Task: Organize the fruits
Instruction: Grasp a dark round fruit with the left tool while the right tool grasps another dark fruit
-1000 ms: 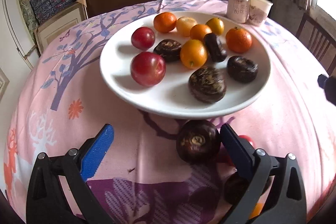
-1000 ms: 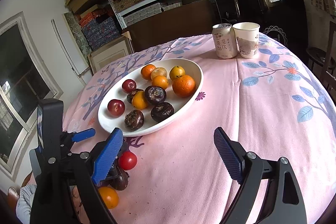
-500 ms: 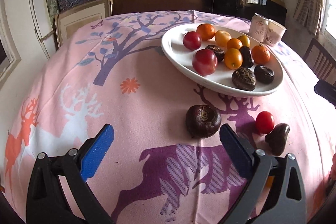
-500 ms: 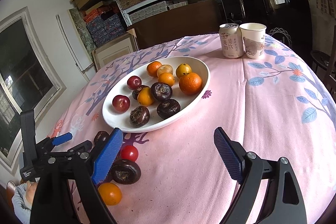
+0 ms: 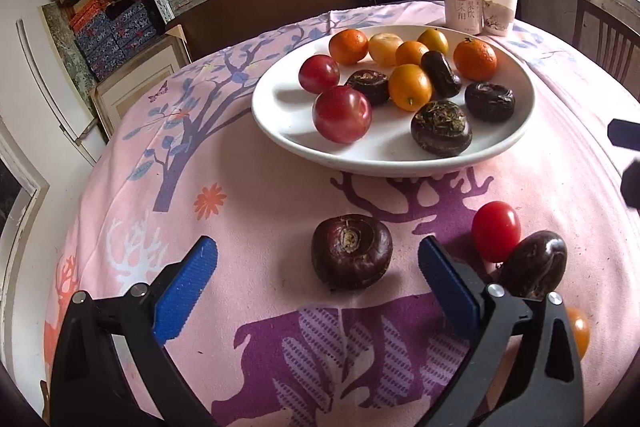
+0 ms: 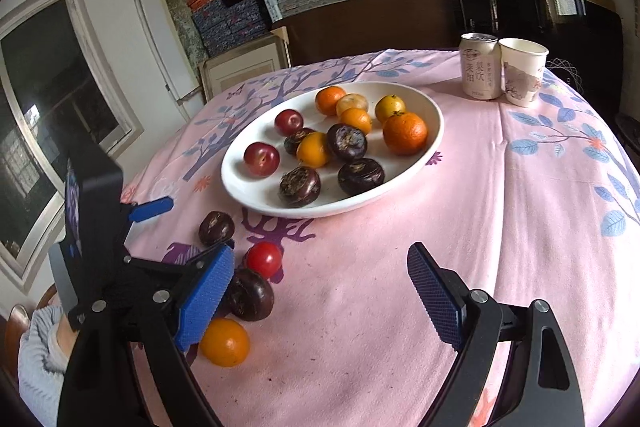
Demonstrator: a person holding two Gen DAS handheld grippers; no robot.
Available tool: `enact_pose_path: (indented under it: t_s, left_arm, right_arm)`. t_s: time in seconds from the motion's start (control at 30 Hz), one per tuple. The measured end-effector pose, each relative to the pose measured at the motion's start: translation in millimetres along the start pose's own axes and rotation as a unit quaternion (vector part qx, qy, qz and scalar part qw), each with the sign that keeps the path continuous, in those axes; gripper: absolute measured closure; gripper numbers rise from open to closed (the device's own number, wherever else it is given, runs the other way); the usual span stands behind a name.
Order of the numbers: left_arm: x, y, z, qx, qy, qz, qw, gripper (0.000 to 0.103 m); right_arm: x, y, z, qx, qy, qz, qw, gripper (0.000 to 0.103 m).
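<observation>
The left tool (image 5: 318, 263) gapes wide, holding nothing, a dark water chestnut (image 5: 351, 251) lying loose between its blue pads near the worktop's front edge. The right tool (image 6: 320, 281) is likewise spread and unladen over bare pink cloth (image 6: 540, 207). A cherry tomato (image 6: 263, 259), second chestnut (image 6: 250, 294) and kumquat (image 6: 224, 342) lie front-left. The white plate (image 6: 434, 137) sits mid-worktop. At the far edge stands a can (image 6: 479, 71) with Chinese lettering beside a paper cup (image 6: 522, 71).

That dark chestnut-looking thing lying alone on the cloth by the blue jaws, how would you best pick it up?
Grip the water chestnut across its rounded sides, coming straight forward with the left gripper; it sits flat, stem scar up, between the open jaws.
</observation>
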State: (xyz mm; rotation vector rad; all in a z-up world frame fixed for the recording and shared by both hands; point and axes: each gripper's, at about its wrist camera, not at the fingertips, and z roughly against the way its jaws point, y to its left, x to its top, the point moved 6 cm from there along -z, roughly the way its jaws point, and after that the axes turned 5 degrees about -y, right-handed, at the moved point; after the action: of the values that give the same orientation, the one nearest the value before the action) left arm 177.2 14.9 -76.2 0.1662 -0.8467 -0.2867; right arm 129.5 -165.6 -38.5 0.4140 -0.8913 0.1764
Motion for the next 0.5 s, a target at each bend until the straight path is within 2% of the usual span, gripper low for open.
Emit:
enact_pose_path:
  t_s: [0.1, 0.13, 0.2, 0.27, 0.37, 0.5]
  left_arm:
    - [1, -1, -6, -0.027, 0.007, 0.01, 0.9996, 0.005]
    - [1, -2, -7, -0.037, 0.01, 0.012, 0.9992, 0.008]
    - [-1, -3, -11, -0.055, 0.019, 0.018, 0.9981, 0.029]
    - [-3, -3, -13, -0.088, 0.024, 0.039, 0.9951, 0.041]
    - [-6, -5, -11, -0.104, 0.026, 0.048, 0.993, 0.05]
    - [-7, -5, -9, -0.113, 0.026, 0.054, 0.9918, 0.055]
  right_arm:
    - [-12, 17, -5, 0.015, 0.023, 0.023, 0.999, 0.02]
    - [-17, 22, -7, 0.019, 0.032, 0.029, 0.999, 0.022]
    - [-25, 30, -11, 0.022, 0.045, 0.043, 0.998, 0.026]
    - [-33, 37, -16, 0.02, 0.057, 0.056, 0.997, 0.035]
    - [-35, 40, -17, 0.029, 0.059, 0.05, 0.997, 0.042]
    - [-34, 35, -21, 0.04, 0.065, 0.022, 0.997, 0.051]
